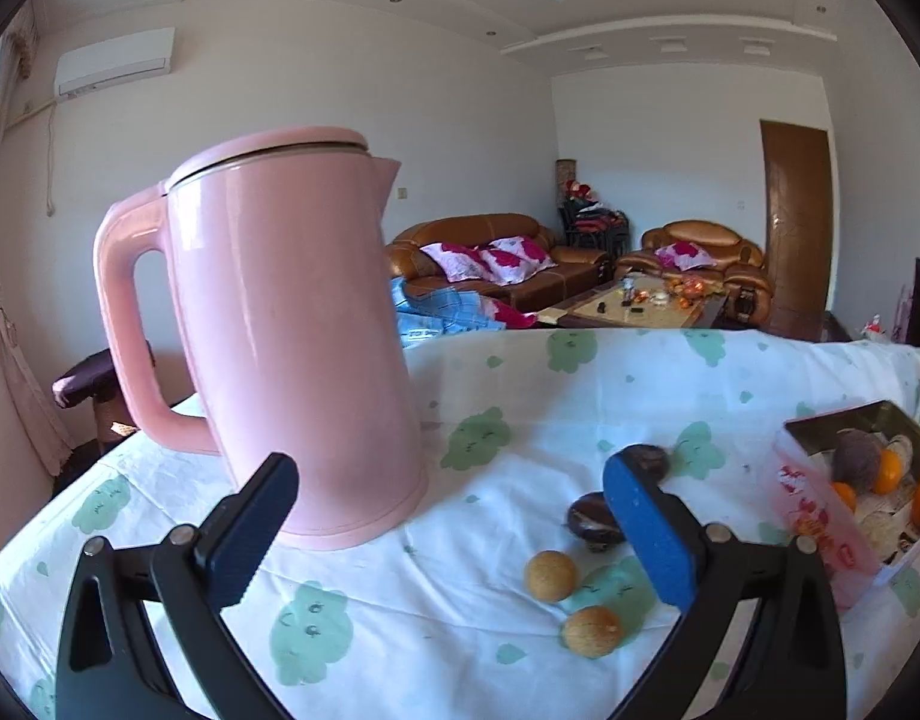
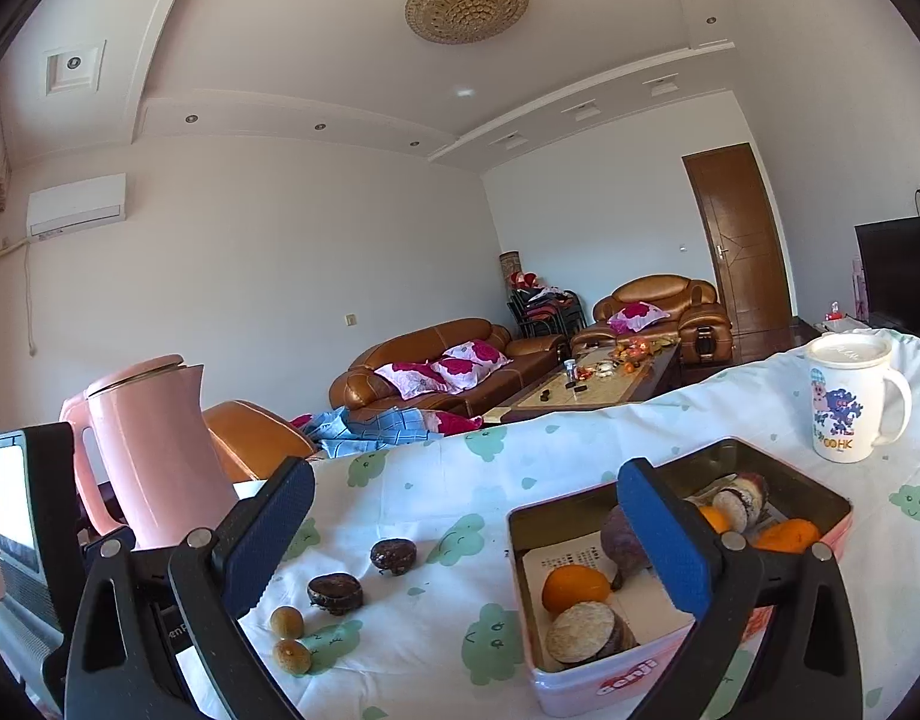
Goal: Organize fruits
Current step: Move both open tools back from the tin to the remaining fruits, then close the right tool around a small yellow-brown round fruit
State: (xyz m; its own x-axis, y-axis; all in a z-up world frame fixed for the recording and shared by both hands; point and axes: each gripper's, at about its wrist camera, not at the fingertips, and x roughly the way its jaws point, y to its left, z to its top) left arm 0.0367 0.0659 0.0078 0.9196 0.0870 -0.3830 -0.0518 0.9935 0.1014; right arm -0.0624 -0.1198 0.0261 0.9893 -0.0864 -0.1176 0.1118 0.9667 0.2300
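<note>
**Fruit lying loose on the cloth, both grippers hanging open above it**

The left gripper (image 1: pixel 448 528) is hovering over the table with its blue-padded fingers (image 1: pixel 649 534) spread wide and nothing between them. The right gripper (image 2: pixel 466 534) is hanging the same way, fingers apart and empty, just in front of the tin (image 2: pixel 580 681).

The white tablecloth (image 1: pixel 520 384) with green cloud prints is covering the table, and its far edge is showing as a pale line with the sitting room dropping away behind it. The widest bare stretch of cloth is lying between the kettle (image 1: pixel 292 330) and the tin, running back to that far edge.

Four pieces are sitting loose in that stretch: two small tan round fruits (image 1: pixel 551 576) near the front, close to each other, and two dark wrinkled ones (image 2: pixel 334 593) just behind them. The tin, open and rectangular, is standing to the right, holding orange pieces (image 2: pixel 574 587), a dark purple fruit (image 2: pixel 622 534) and cut halves with pale faces (image 2: pixel 580 633).

The pink kettle is standing tall on the left, right ahead of the left gripper and blocking that side. A white mug (image 2: pixel 850 396) with a cartoon print is standing beyond the tin near the far right edge. In the right wrist view the other gripper's body and small screen (image 2: pixel 16 492) are crowding the left.
</note>
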